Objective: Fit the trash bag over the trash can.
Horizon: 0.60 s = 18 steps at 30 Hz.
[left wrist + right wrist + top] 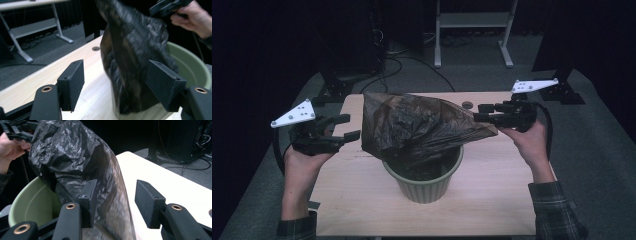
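Note:
A crumpled black plastic bag (412,125) stands in a pale green bin (427,185) at the middle of the wooden table (492,200), billowing above the rim. My left gripper (351,127) is open just left of the bag's left edge, not touching it. In the left gripper view the bag (130,50) rises ahead between the open jaws (115,75), with the bin's rim (195,65) at the right. My right gripper (481,113) is open at the bag's right corner. In the right gripper view thin bag film (75,157) hangs between the jaws (116,192) near the left pad, unpinched.
A small round hole (467,105) sits in the table's far edge. Behind the table a grey metal stand (472,30) and loose cables (397,60) lie on the carpet. Dark equipment stands at the back left. Bare tabletop lies on both sides of the bin.

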Tool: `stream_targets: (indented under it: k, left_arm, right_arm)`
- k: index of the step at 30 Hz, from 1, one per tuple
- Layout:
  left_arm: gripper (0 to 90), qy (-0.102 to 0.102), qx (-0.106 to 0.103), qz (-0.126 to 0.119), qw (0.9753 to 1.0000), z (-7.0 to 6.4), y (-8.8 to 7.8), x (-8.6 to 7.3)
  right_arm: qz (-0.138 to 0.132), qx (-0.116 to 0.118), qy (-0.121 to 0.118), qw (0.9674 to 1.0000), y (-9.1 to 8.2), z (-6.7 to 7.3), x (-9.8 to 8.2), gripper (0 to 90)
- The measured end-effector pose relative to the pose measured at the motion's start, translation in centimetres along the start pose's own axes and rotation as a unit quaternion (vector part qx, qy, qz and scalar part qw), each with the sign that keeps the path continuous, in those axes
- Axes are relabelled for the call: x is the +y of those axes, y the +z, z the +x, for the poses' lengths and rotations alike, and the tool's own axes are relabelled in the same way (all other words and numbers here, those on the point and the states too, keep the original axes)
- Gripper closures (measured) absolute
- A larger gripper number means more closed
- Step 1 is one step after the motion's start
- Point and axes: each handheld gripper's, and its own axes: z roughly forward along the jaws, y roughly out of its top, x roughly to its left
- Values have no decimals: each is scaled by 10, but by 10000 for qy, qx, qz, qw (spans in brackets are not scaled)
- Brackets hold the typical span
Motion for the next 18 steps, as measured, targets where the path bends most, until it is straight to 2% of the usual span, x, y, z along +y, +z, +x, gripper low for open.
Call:
stream_targets:
  k: [6,10,11,12,13,14,16,18]
  left_arm:
    - [283,55,-151,-132,9998,-5,8,16]
    - [282,66,-252,-152,9995,-8,20,27]
    - [328,94,-334,-136,9993,-8,23,28]
    - [414,106,-404,-130,9990,-8,24,29]
    - [480,106,-404,-130,9990,-8,24,29]
    - [597,122,-495,-93,9987,-8,28,30]
    - [758,131,-603,29,9981,-9,30,29]
    - [861,150,-639,98,9978,-10,30,28]
  right_arm:
    - [116,7,70,9999,12,-4,1,557]
    - [171,44,106,9998,15,-6,-1,736]
    - [153,41,94,9998,14,-6,-1,781]
    - [135,42,73,9999,13,-6,-2,830]
    - [128,54,58,9999,13,-5,-2,851]
    - [125,60,43,9999,12,-4,-2,879]
    - [126,58,5,9999,11,-3,-2,895]
    - [145,60,-18,9999,10,-1,-2,897]
